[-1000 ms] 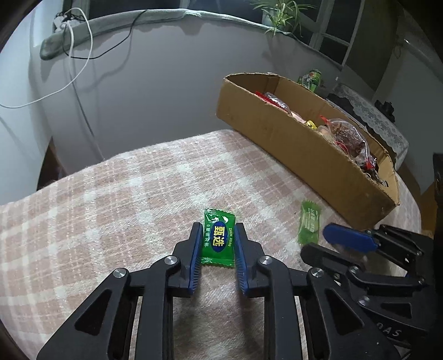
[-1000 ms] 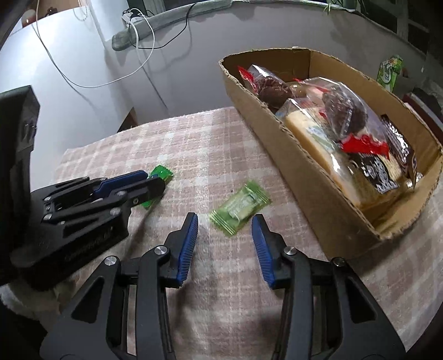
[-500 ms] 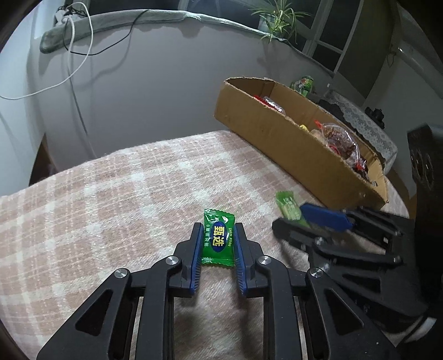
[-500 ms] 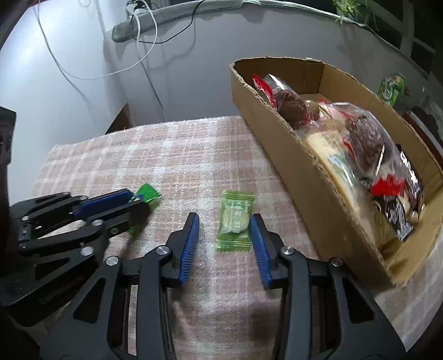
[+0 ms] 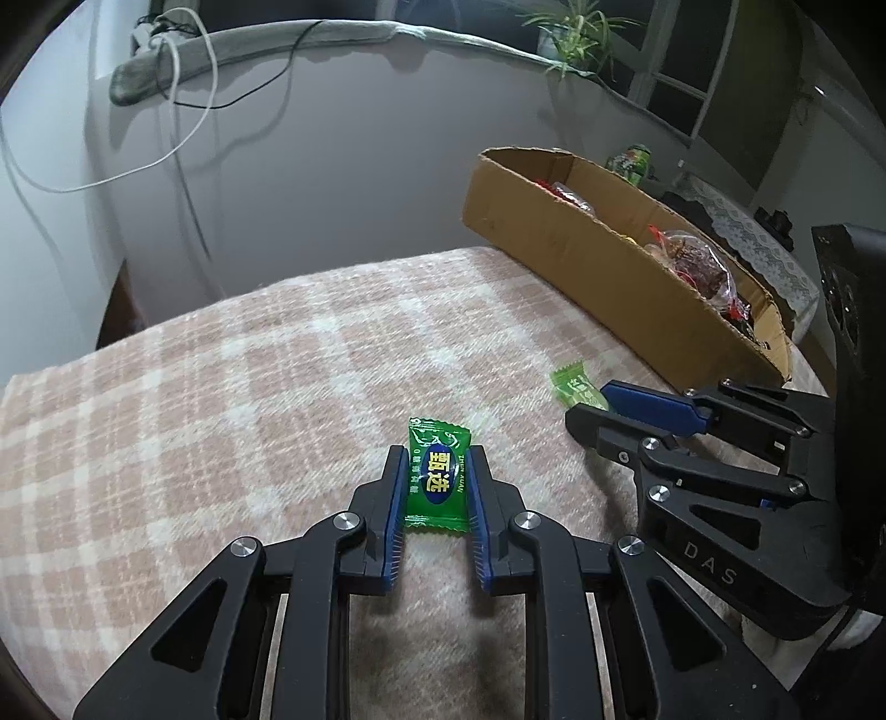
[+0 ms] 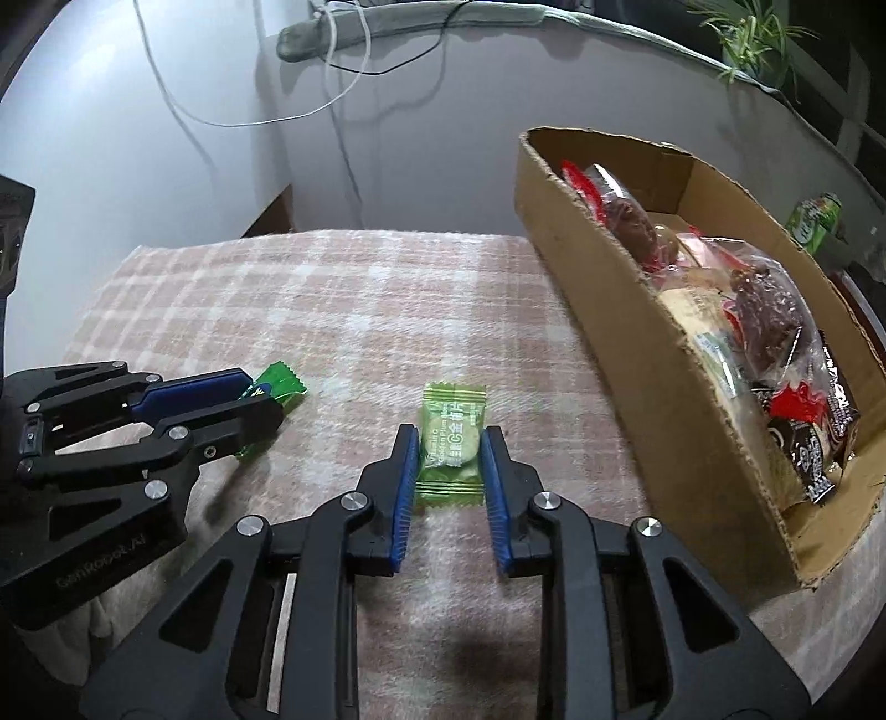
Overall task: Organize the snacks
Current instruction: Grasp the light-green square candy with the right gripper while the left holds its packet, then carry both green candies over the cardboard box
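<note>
A dark green candy [image 5: 437, 476] with a blue oval label lies on the checked tablecloth [image 5: 249, 387]. My left gripper [image 5: 434, 459] is shut on it, its blue pads pressed to both long sides. In the right wrist view that left gripper [image 6: 264, 400] sits at the left, with the dark green candy's [image 6: 279, 382] end poking out past it. A pale green candy [image 6: 451, 410] lies between the pads of my right gripper [image 6: 449, 437], whose jaws are closing and touch its sides. In the left wrist view the right gripper [image 5: 590, 404] covers most of the pale green candy [image 5: 570, 379].
A long cardboard box [image 6: 609, 310] with several packaged snacks stands along the table's right side, and is also seen as the box [image 5: 581, 266]. Behind it are a green can [image 6: 814, 219] and a potted plant [image 5: 576, 33]. Cables [image 5: 183, 111] hang on the wall beyond the table's far edge.
The right gripper's jaws have come together onto the pale green candy, which went from slanted to lengthwise between them. The left gripper kept its hold on the dark green candy and shifted slightly.
</note>
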`<state>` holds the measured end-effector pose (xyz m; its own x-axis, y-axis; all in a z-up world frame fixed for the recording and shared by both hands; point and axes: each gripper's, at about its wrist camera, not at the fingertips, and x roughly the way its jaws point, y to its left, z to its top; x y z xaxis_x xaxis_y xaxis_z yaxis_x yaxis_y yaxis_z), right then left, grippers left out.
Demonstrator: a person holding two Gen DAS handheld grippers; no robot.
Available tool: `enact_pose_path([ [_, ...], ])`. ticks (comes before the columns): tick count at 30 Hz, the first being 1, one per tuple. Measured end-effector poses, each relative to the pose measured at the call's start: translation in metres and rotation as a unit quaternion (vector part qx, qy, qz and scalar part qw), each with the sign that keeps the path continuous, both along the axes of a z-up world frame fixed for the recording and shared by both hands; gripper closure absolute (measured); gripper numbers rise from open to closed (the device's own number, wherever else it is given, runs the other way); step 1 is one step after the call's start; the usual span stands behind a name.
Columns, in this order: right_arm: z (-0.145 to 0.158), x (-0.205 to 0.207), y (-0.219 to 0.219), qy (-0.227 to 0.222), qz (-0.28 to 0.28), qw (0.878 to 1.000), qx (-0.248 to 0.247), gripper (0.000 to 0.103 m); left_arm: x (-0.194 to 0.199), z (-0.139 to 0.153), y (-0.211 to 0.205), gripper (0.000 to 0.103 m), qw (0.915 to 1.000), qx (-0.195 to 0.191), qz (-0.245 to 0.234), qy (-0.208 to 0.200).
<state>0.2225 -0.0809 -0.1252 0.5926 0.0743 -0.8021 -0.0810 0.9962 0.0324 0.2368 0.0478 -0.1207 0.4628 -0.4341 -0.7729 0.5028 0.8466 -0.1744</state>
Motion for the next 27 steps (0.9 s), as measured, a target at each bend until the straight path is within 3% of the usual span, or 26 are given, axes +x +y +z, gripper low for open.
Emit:
enact_pose_path([
  [14,0.000,-0.029,-0.008,0.006,0.063,0.998,0.028,0.080,-0.042,0.002,-0.002,0.084,0.9983,0.033,0.049,-0.001],
  [27,0.001,-0.051,-0.026,0.012,0.109,0.991,0.071,0.080,-0.079,0.006,-0.001,0.084,0.9934,-0.005,0.115,0.009],
])
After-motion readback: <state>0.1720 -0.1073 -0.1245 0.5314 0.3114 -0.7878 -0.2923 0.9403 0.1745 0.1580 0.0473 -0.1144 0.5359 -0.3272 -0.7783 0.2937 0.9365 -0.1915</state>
